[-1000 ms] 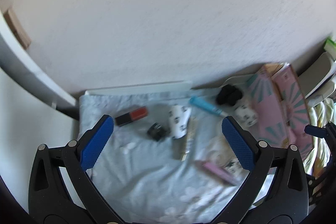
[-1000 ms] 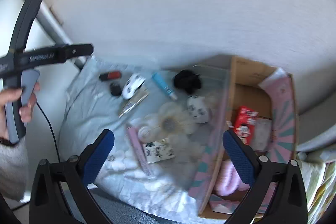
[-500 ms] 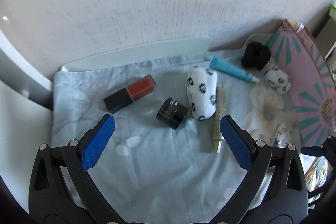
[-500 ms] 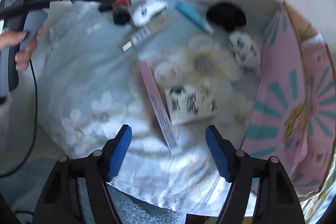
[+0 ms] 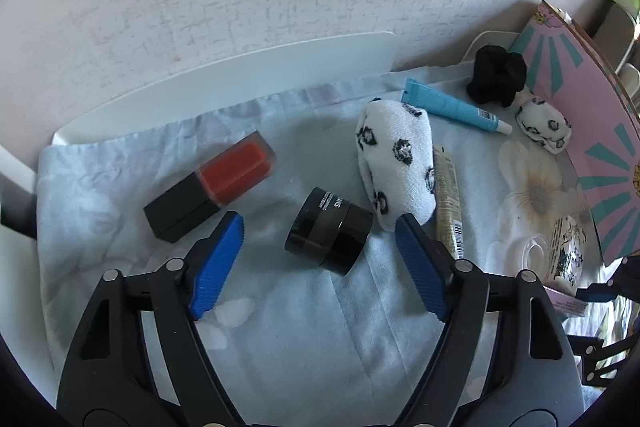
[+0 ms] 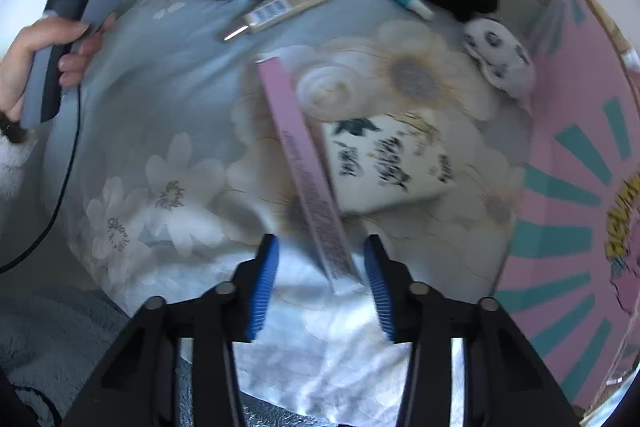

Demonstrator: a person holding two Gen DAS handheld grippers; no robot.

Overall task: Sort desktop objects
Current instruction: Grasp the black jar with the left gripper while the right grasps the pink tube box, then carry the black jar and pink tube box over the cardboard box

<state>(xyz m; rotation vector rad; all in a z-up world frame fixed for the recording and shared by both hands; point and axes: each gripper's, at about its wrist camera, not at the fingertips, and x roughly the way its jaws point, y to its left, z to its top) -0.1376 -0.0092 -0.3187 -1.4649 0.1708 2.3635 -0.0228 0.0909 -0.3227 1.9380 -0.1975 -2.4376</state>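
We hold the left gripper parted around the black jar, lying on its side at frame centre, ready to close. The right gripper, half open, straddles the near end of the pink stick, lower centre, not yet clamped.

A home, likely a bedroom. Cosmetics such as a lipstick lie on a flower-printed sheet. Rolled socks lie beside them.
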